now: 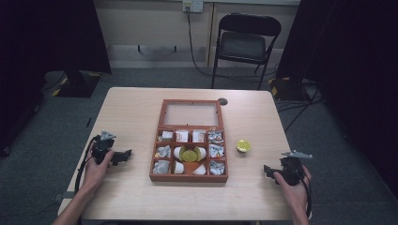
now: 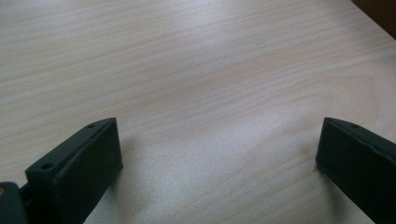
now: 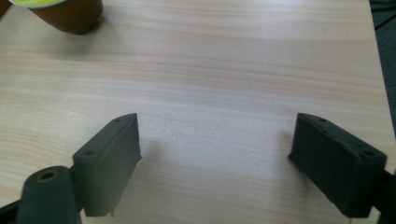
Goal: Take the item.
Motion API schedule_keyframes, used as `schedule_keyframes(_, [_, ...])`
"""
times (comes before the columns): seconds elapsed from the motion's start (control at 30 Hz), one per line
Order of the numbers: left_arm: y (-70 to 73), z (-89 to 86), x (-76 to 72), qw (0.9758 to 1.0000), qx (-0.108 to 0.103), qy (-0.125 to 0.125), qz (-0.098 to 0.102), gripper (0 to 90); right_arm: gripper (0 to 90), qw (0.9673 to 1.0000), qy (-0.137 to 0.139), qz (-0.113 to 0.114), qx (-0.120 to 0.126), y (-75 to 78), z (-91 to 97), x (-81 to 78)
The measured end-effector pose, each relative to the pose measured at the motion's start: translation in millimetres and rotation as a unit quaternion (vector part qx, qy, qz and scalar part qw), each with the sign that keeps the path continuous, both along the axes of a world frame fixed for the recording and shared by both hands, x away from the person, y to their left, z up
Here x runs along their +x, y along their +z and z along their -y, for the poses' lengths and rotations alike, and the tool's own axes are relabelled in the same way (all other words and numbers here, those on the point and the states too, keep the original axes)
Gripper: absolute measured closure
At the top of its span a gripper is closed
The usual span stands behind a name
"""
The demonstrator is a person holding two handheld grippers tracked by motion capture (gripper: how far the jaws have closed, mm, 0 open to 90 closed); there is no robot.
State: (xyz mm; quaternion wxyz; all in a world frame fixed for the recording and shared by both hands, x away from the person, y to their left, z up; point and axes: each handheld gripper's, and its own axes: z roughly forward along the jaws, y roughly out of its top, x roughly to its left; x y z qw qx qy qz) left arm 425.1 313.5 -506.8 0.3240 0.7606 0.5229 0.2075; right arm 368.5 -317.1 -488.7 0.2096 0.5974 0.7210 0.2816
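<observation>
A brown wooden box (image 1: 189,177) with several compartments sits mid-table, its glazed lid (image 1: 191,114) lying flat behind it. Wrapped sachets and white pods fill the compartments; a yellow-topped pod (image 1: 189,153) lies in the middle one. A small brown cup with a yellow lid (image 1: 243,146) stands on the table right of the box, and its brown body (image 3: 70,14) reaches into the right gripper view's top left corner. My left gripper (image 1: 123,156) (image 2: 219,140) rests left of the box, open over bare wood. My right gripper (image 1: 268,171) (image 3: 217,135) is open near the table's right front, short of the cup.
The light wooden table (image 1: 131,108) has bare wood on both sides of the box. A black folding chair (image 1: 244,44) stands behind the table. Cables run over the grey floor at the back right. A small dark disc (image 1: 222,101) lies near the lid's far corner.
</observation>
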Motion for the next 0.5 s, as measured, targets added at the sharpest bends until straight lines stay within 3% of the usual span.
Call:
schedule_keyframes(0.1, [0.0, 0.0, 0.0, 1.0000, 0.000, 0.000, 0.000, 0.0, 12.4, 0.9997, -0.001, 0.011, -0.022, -3.1, -4.9, 0.7])
schedule_keyframes(0.27, [0.0, 0.1, 0.1, 1.0000, 0.000, 0.000, 0.000, 0.0, 5.0, 0.9989, -0.008, 0.042, -0.016, -10.8, -8.5, -1.0])
schedule_keyframes(0.5, [-0.3, 0.3, 0.3, 1.0000, 0.000, 0.001, 0.001, 0.0, 4.8, 0.9988, -0.015, 0.043, -0.016, -11.2, -9.9, -1.3])
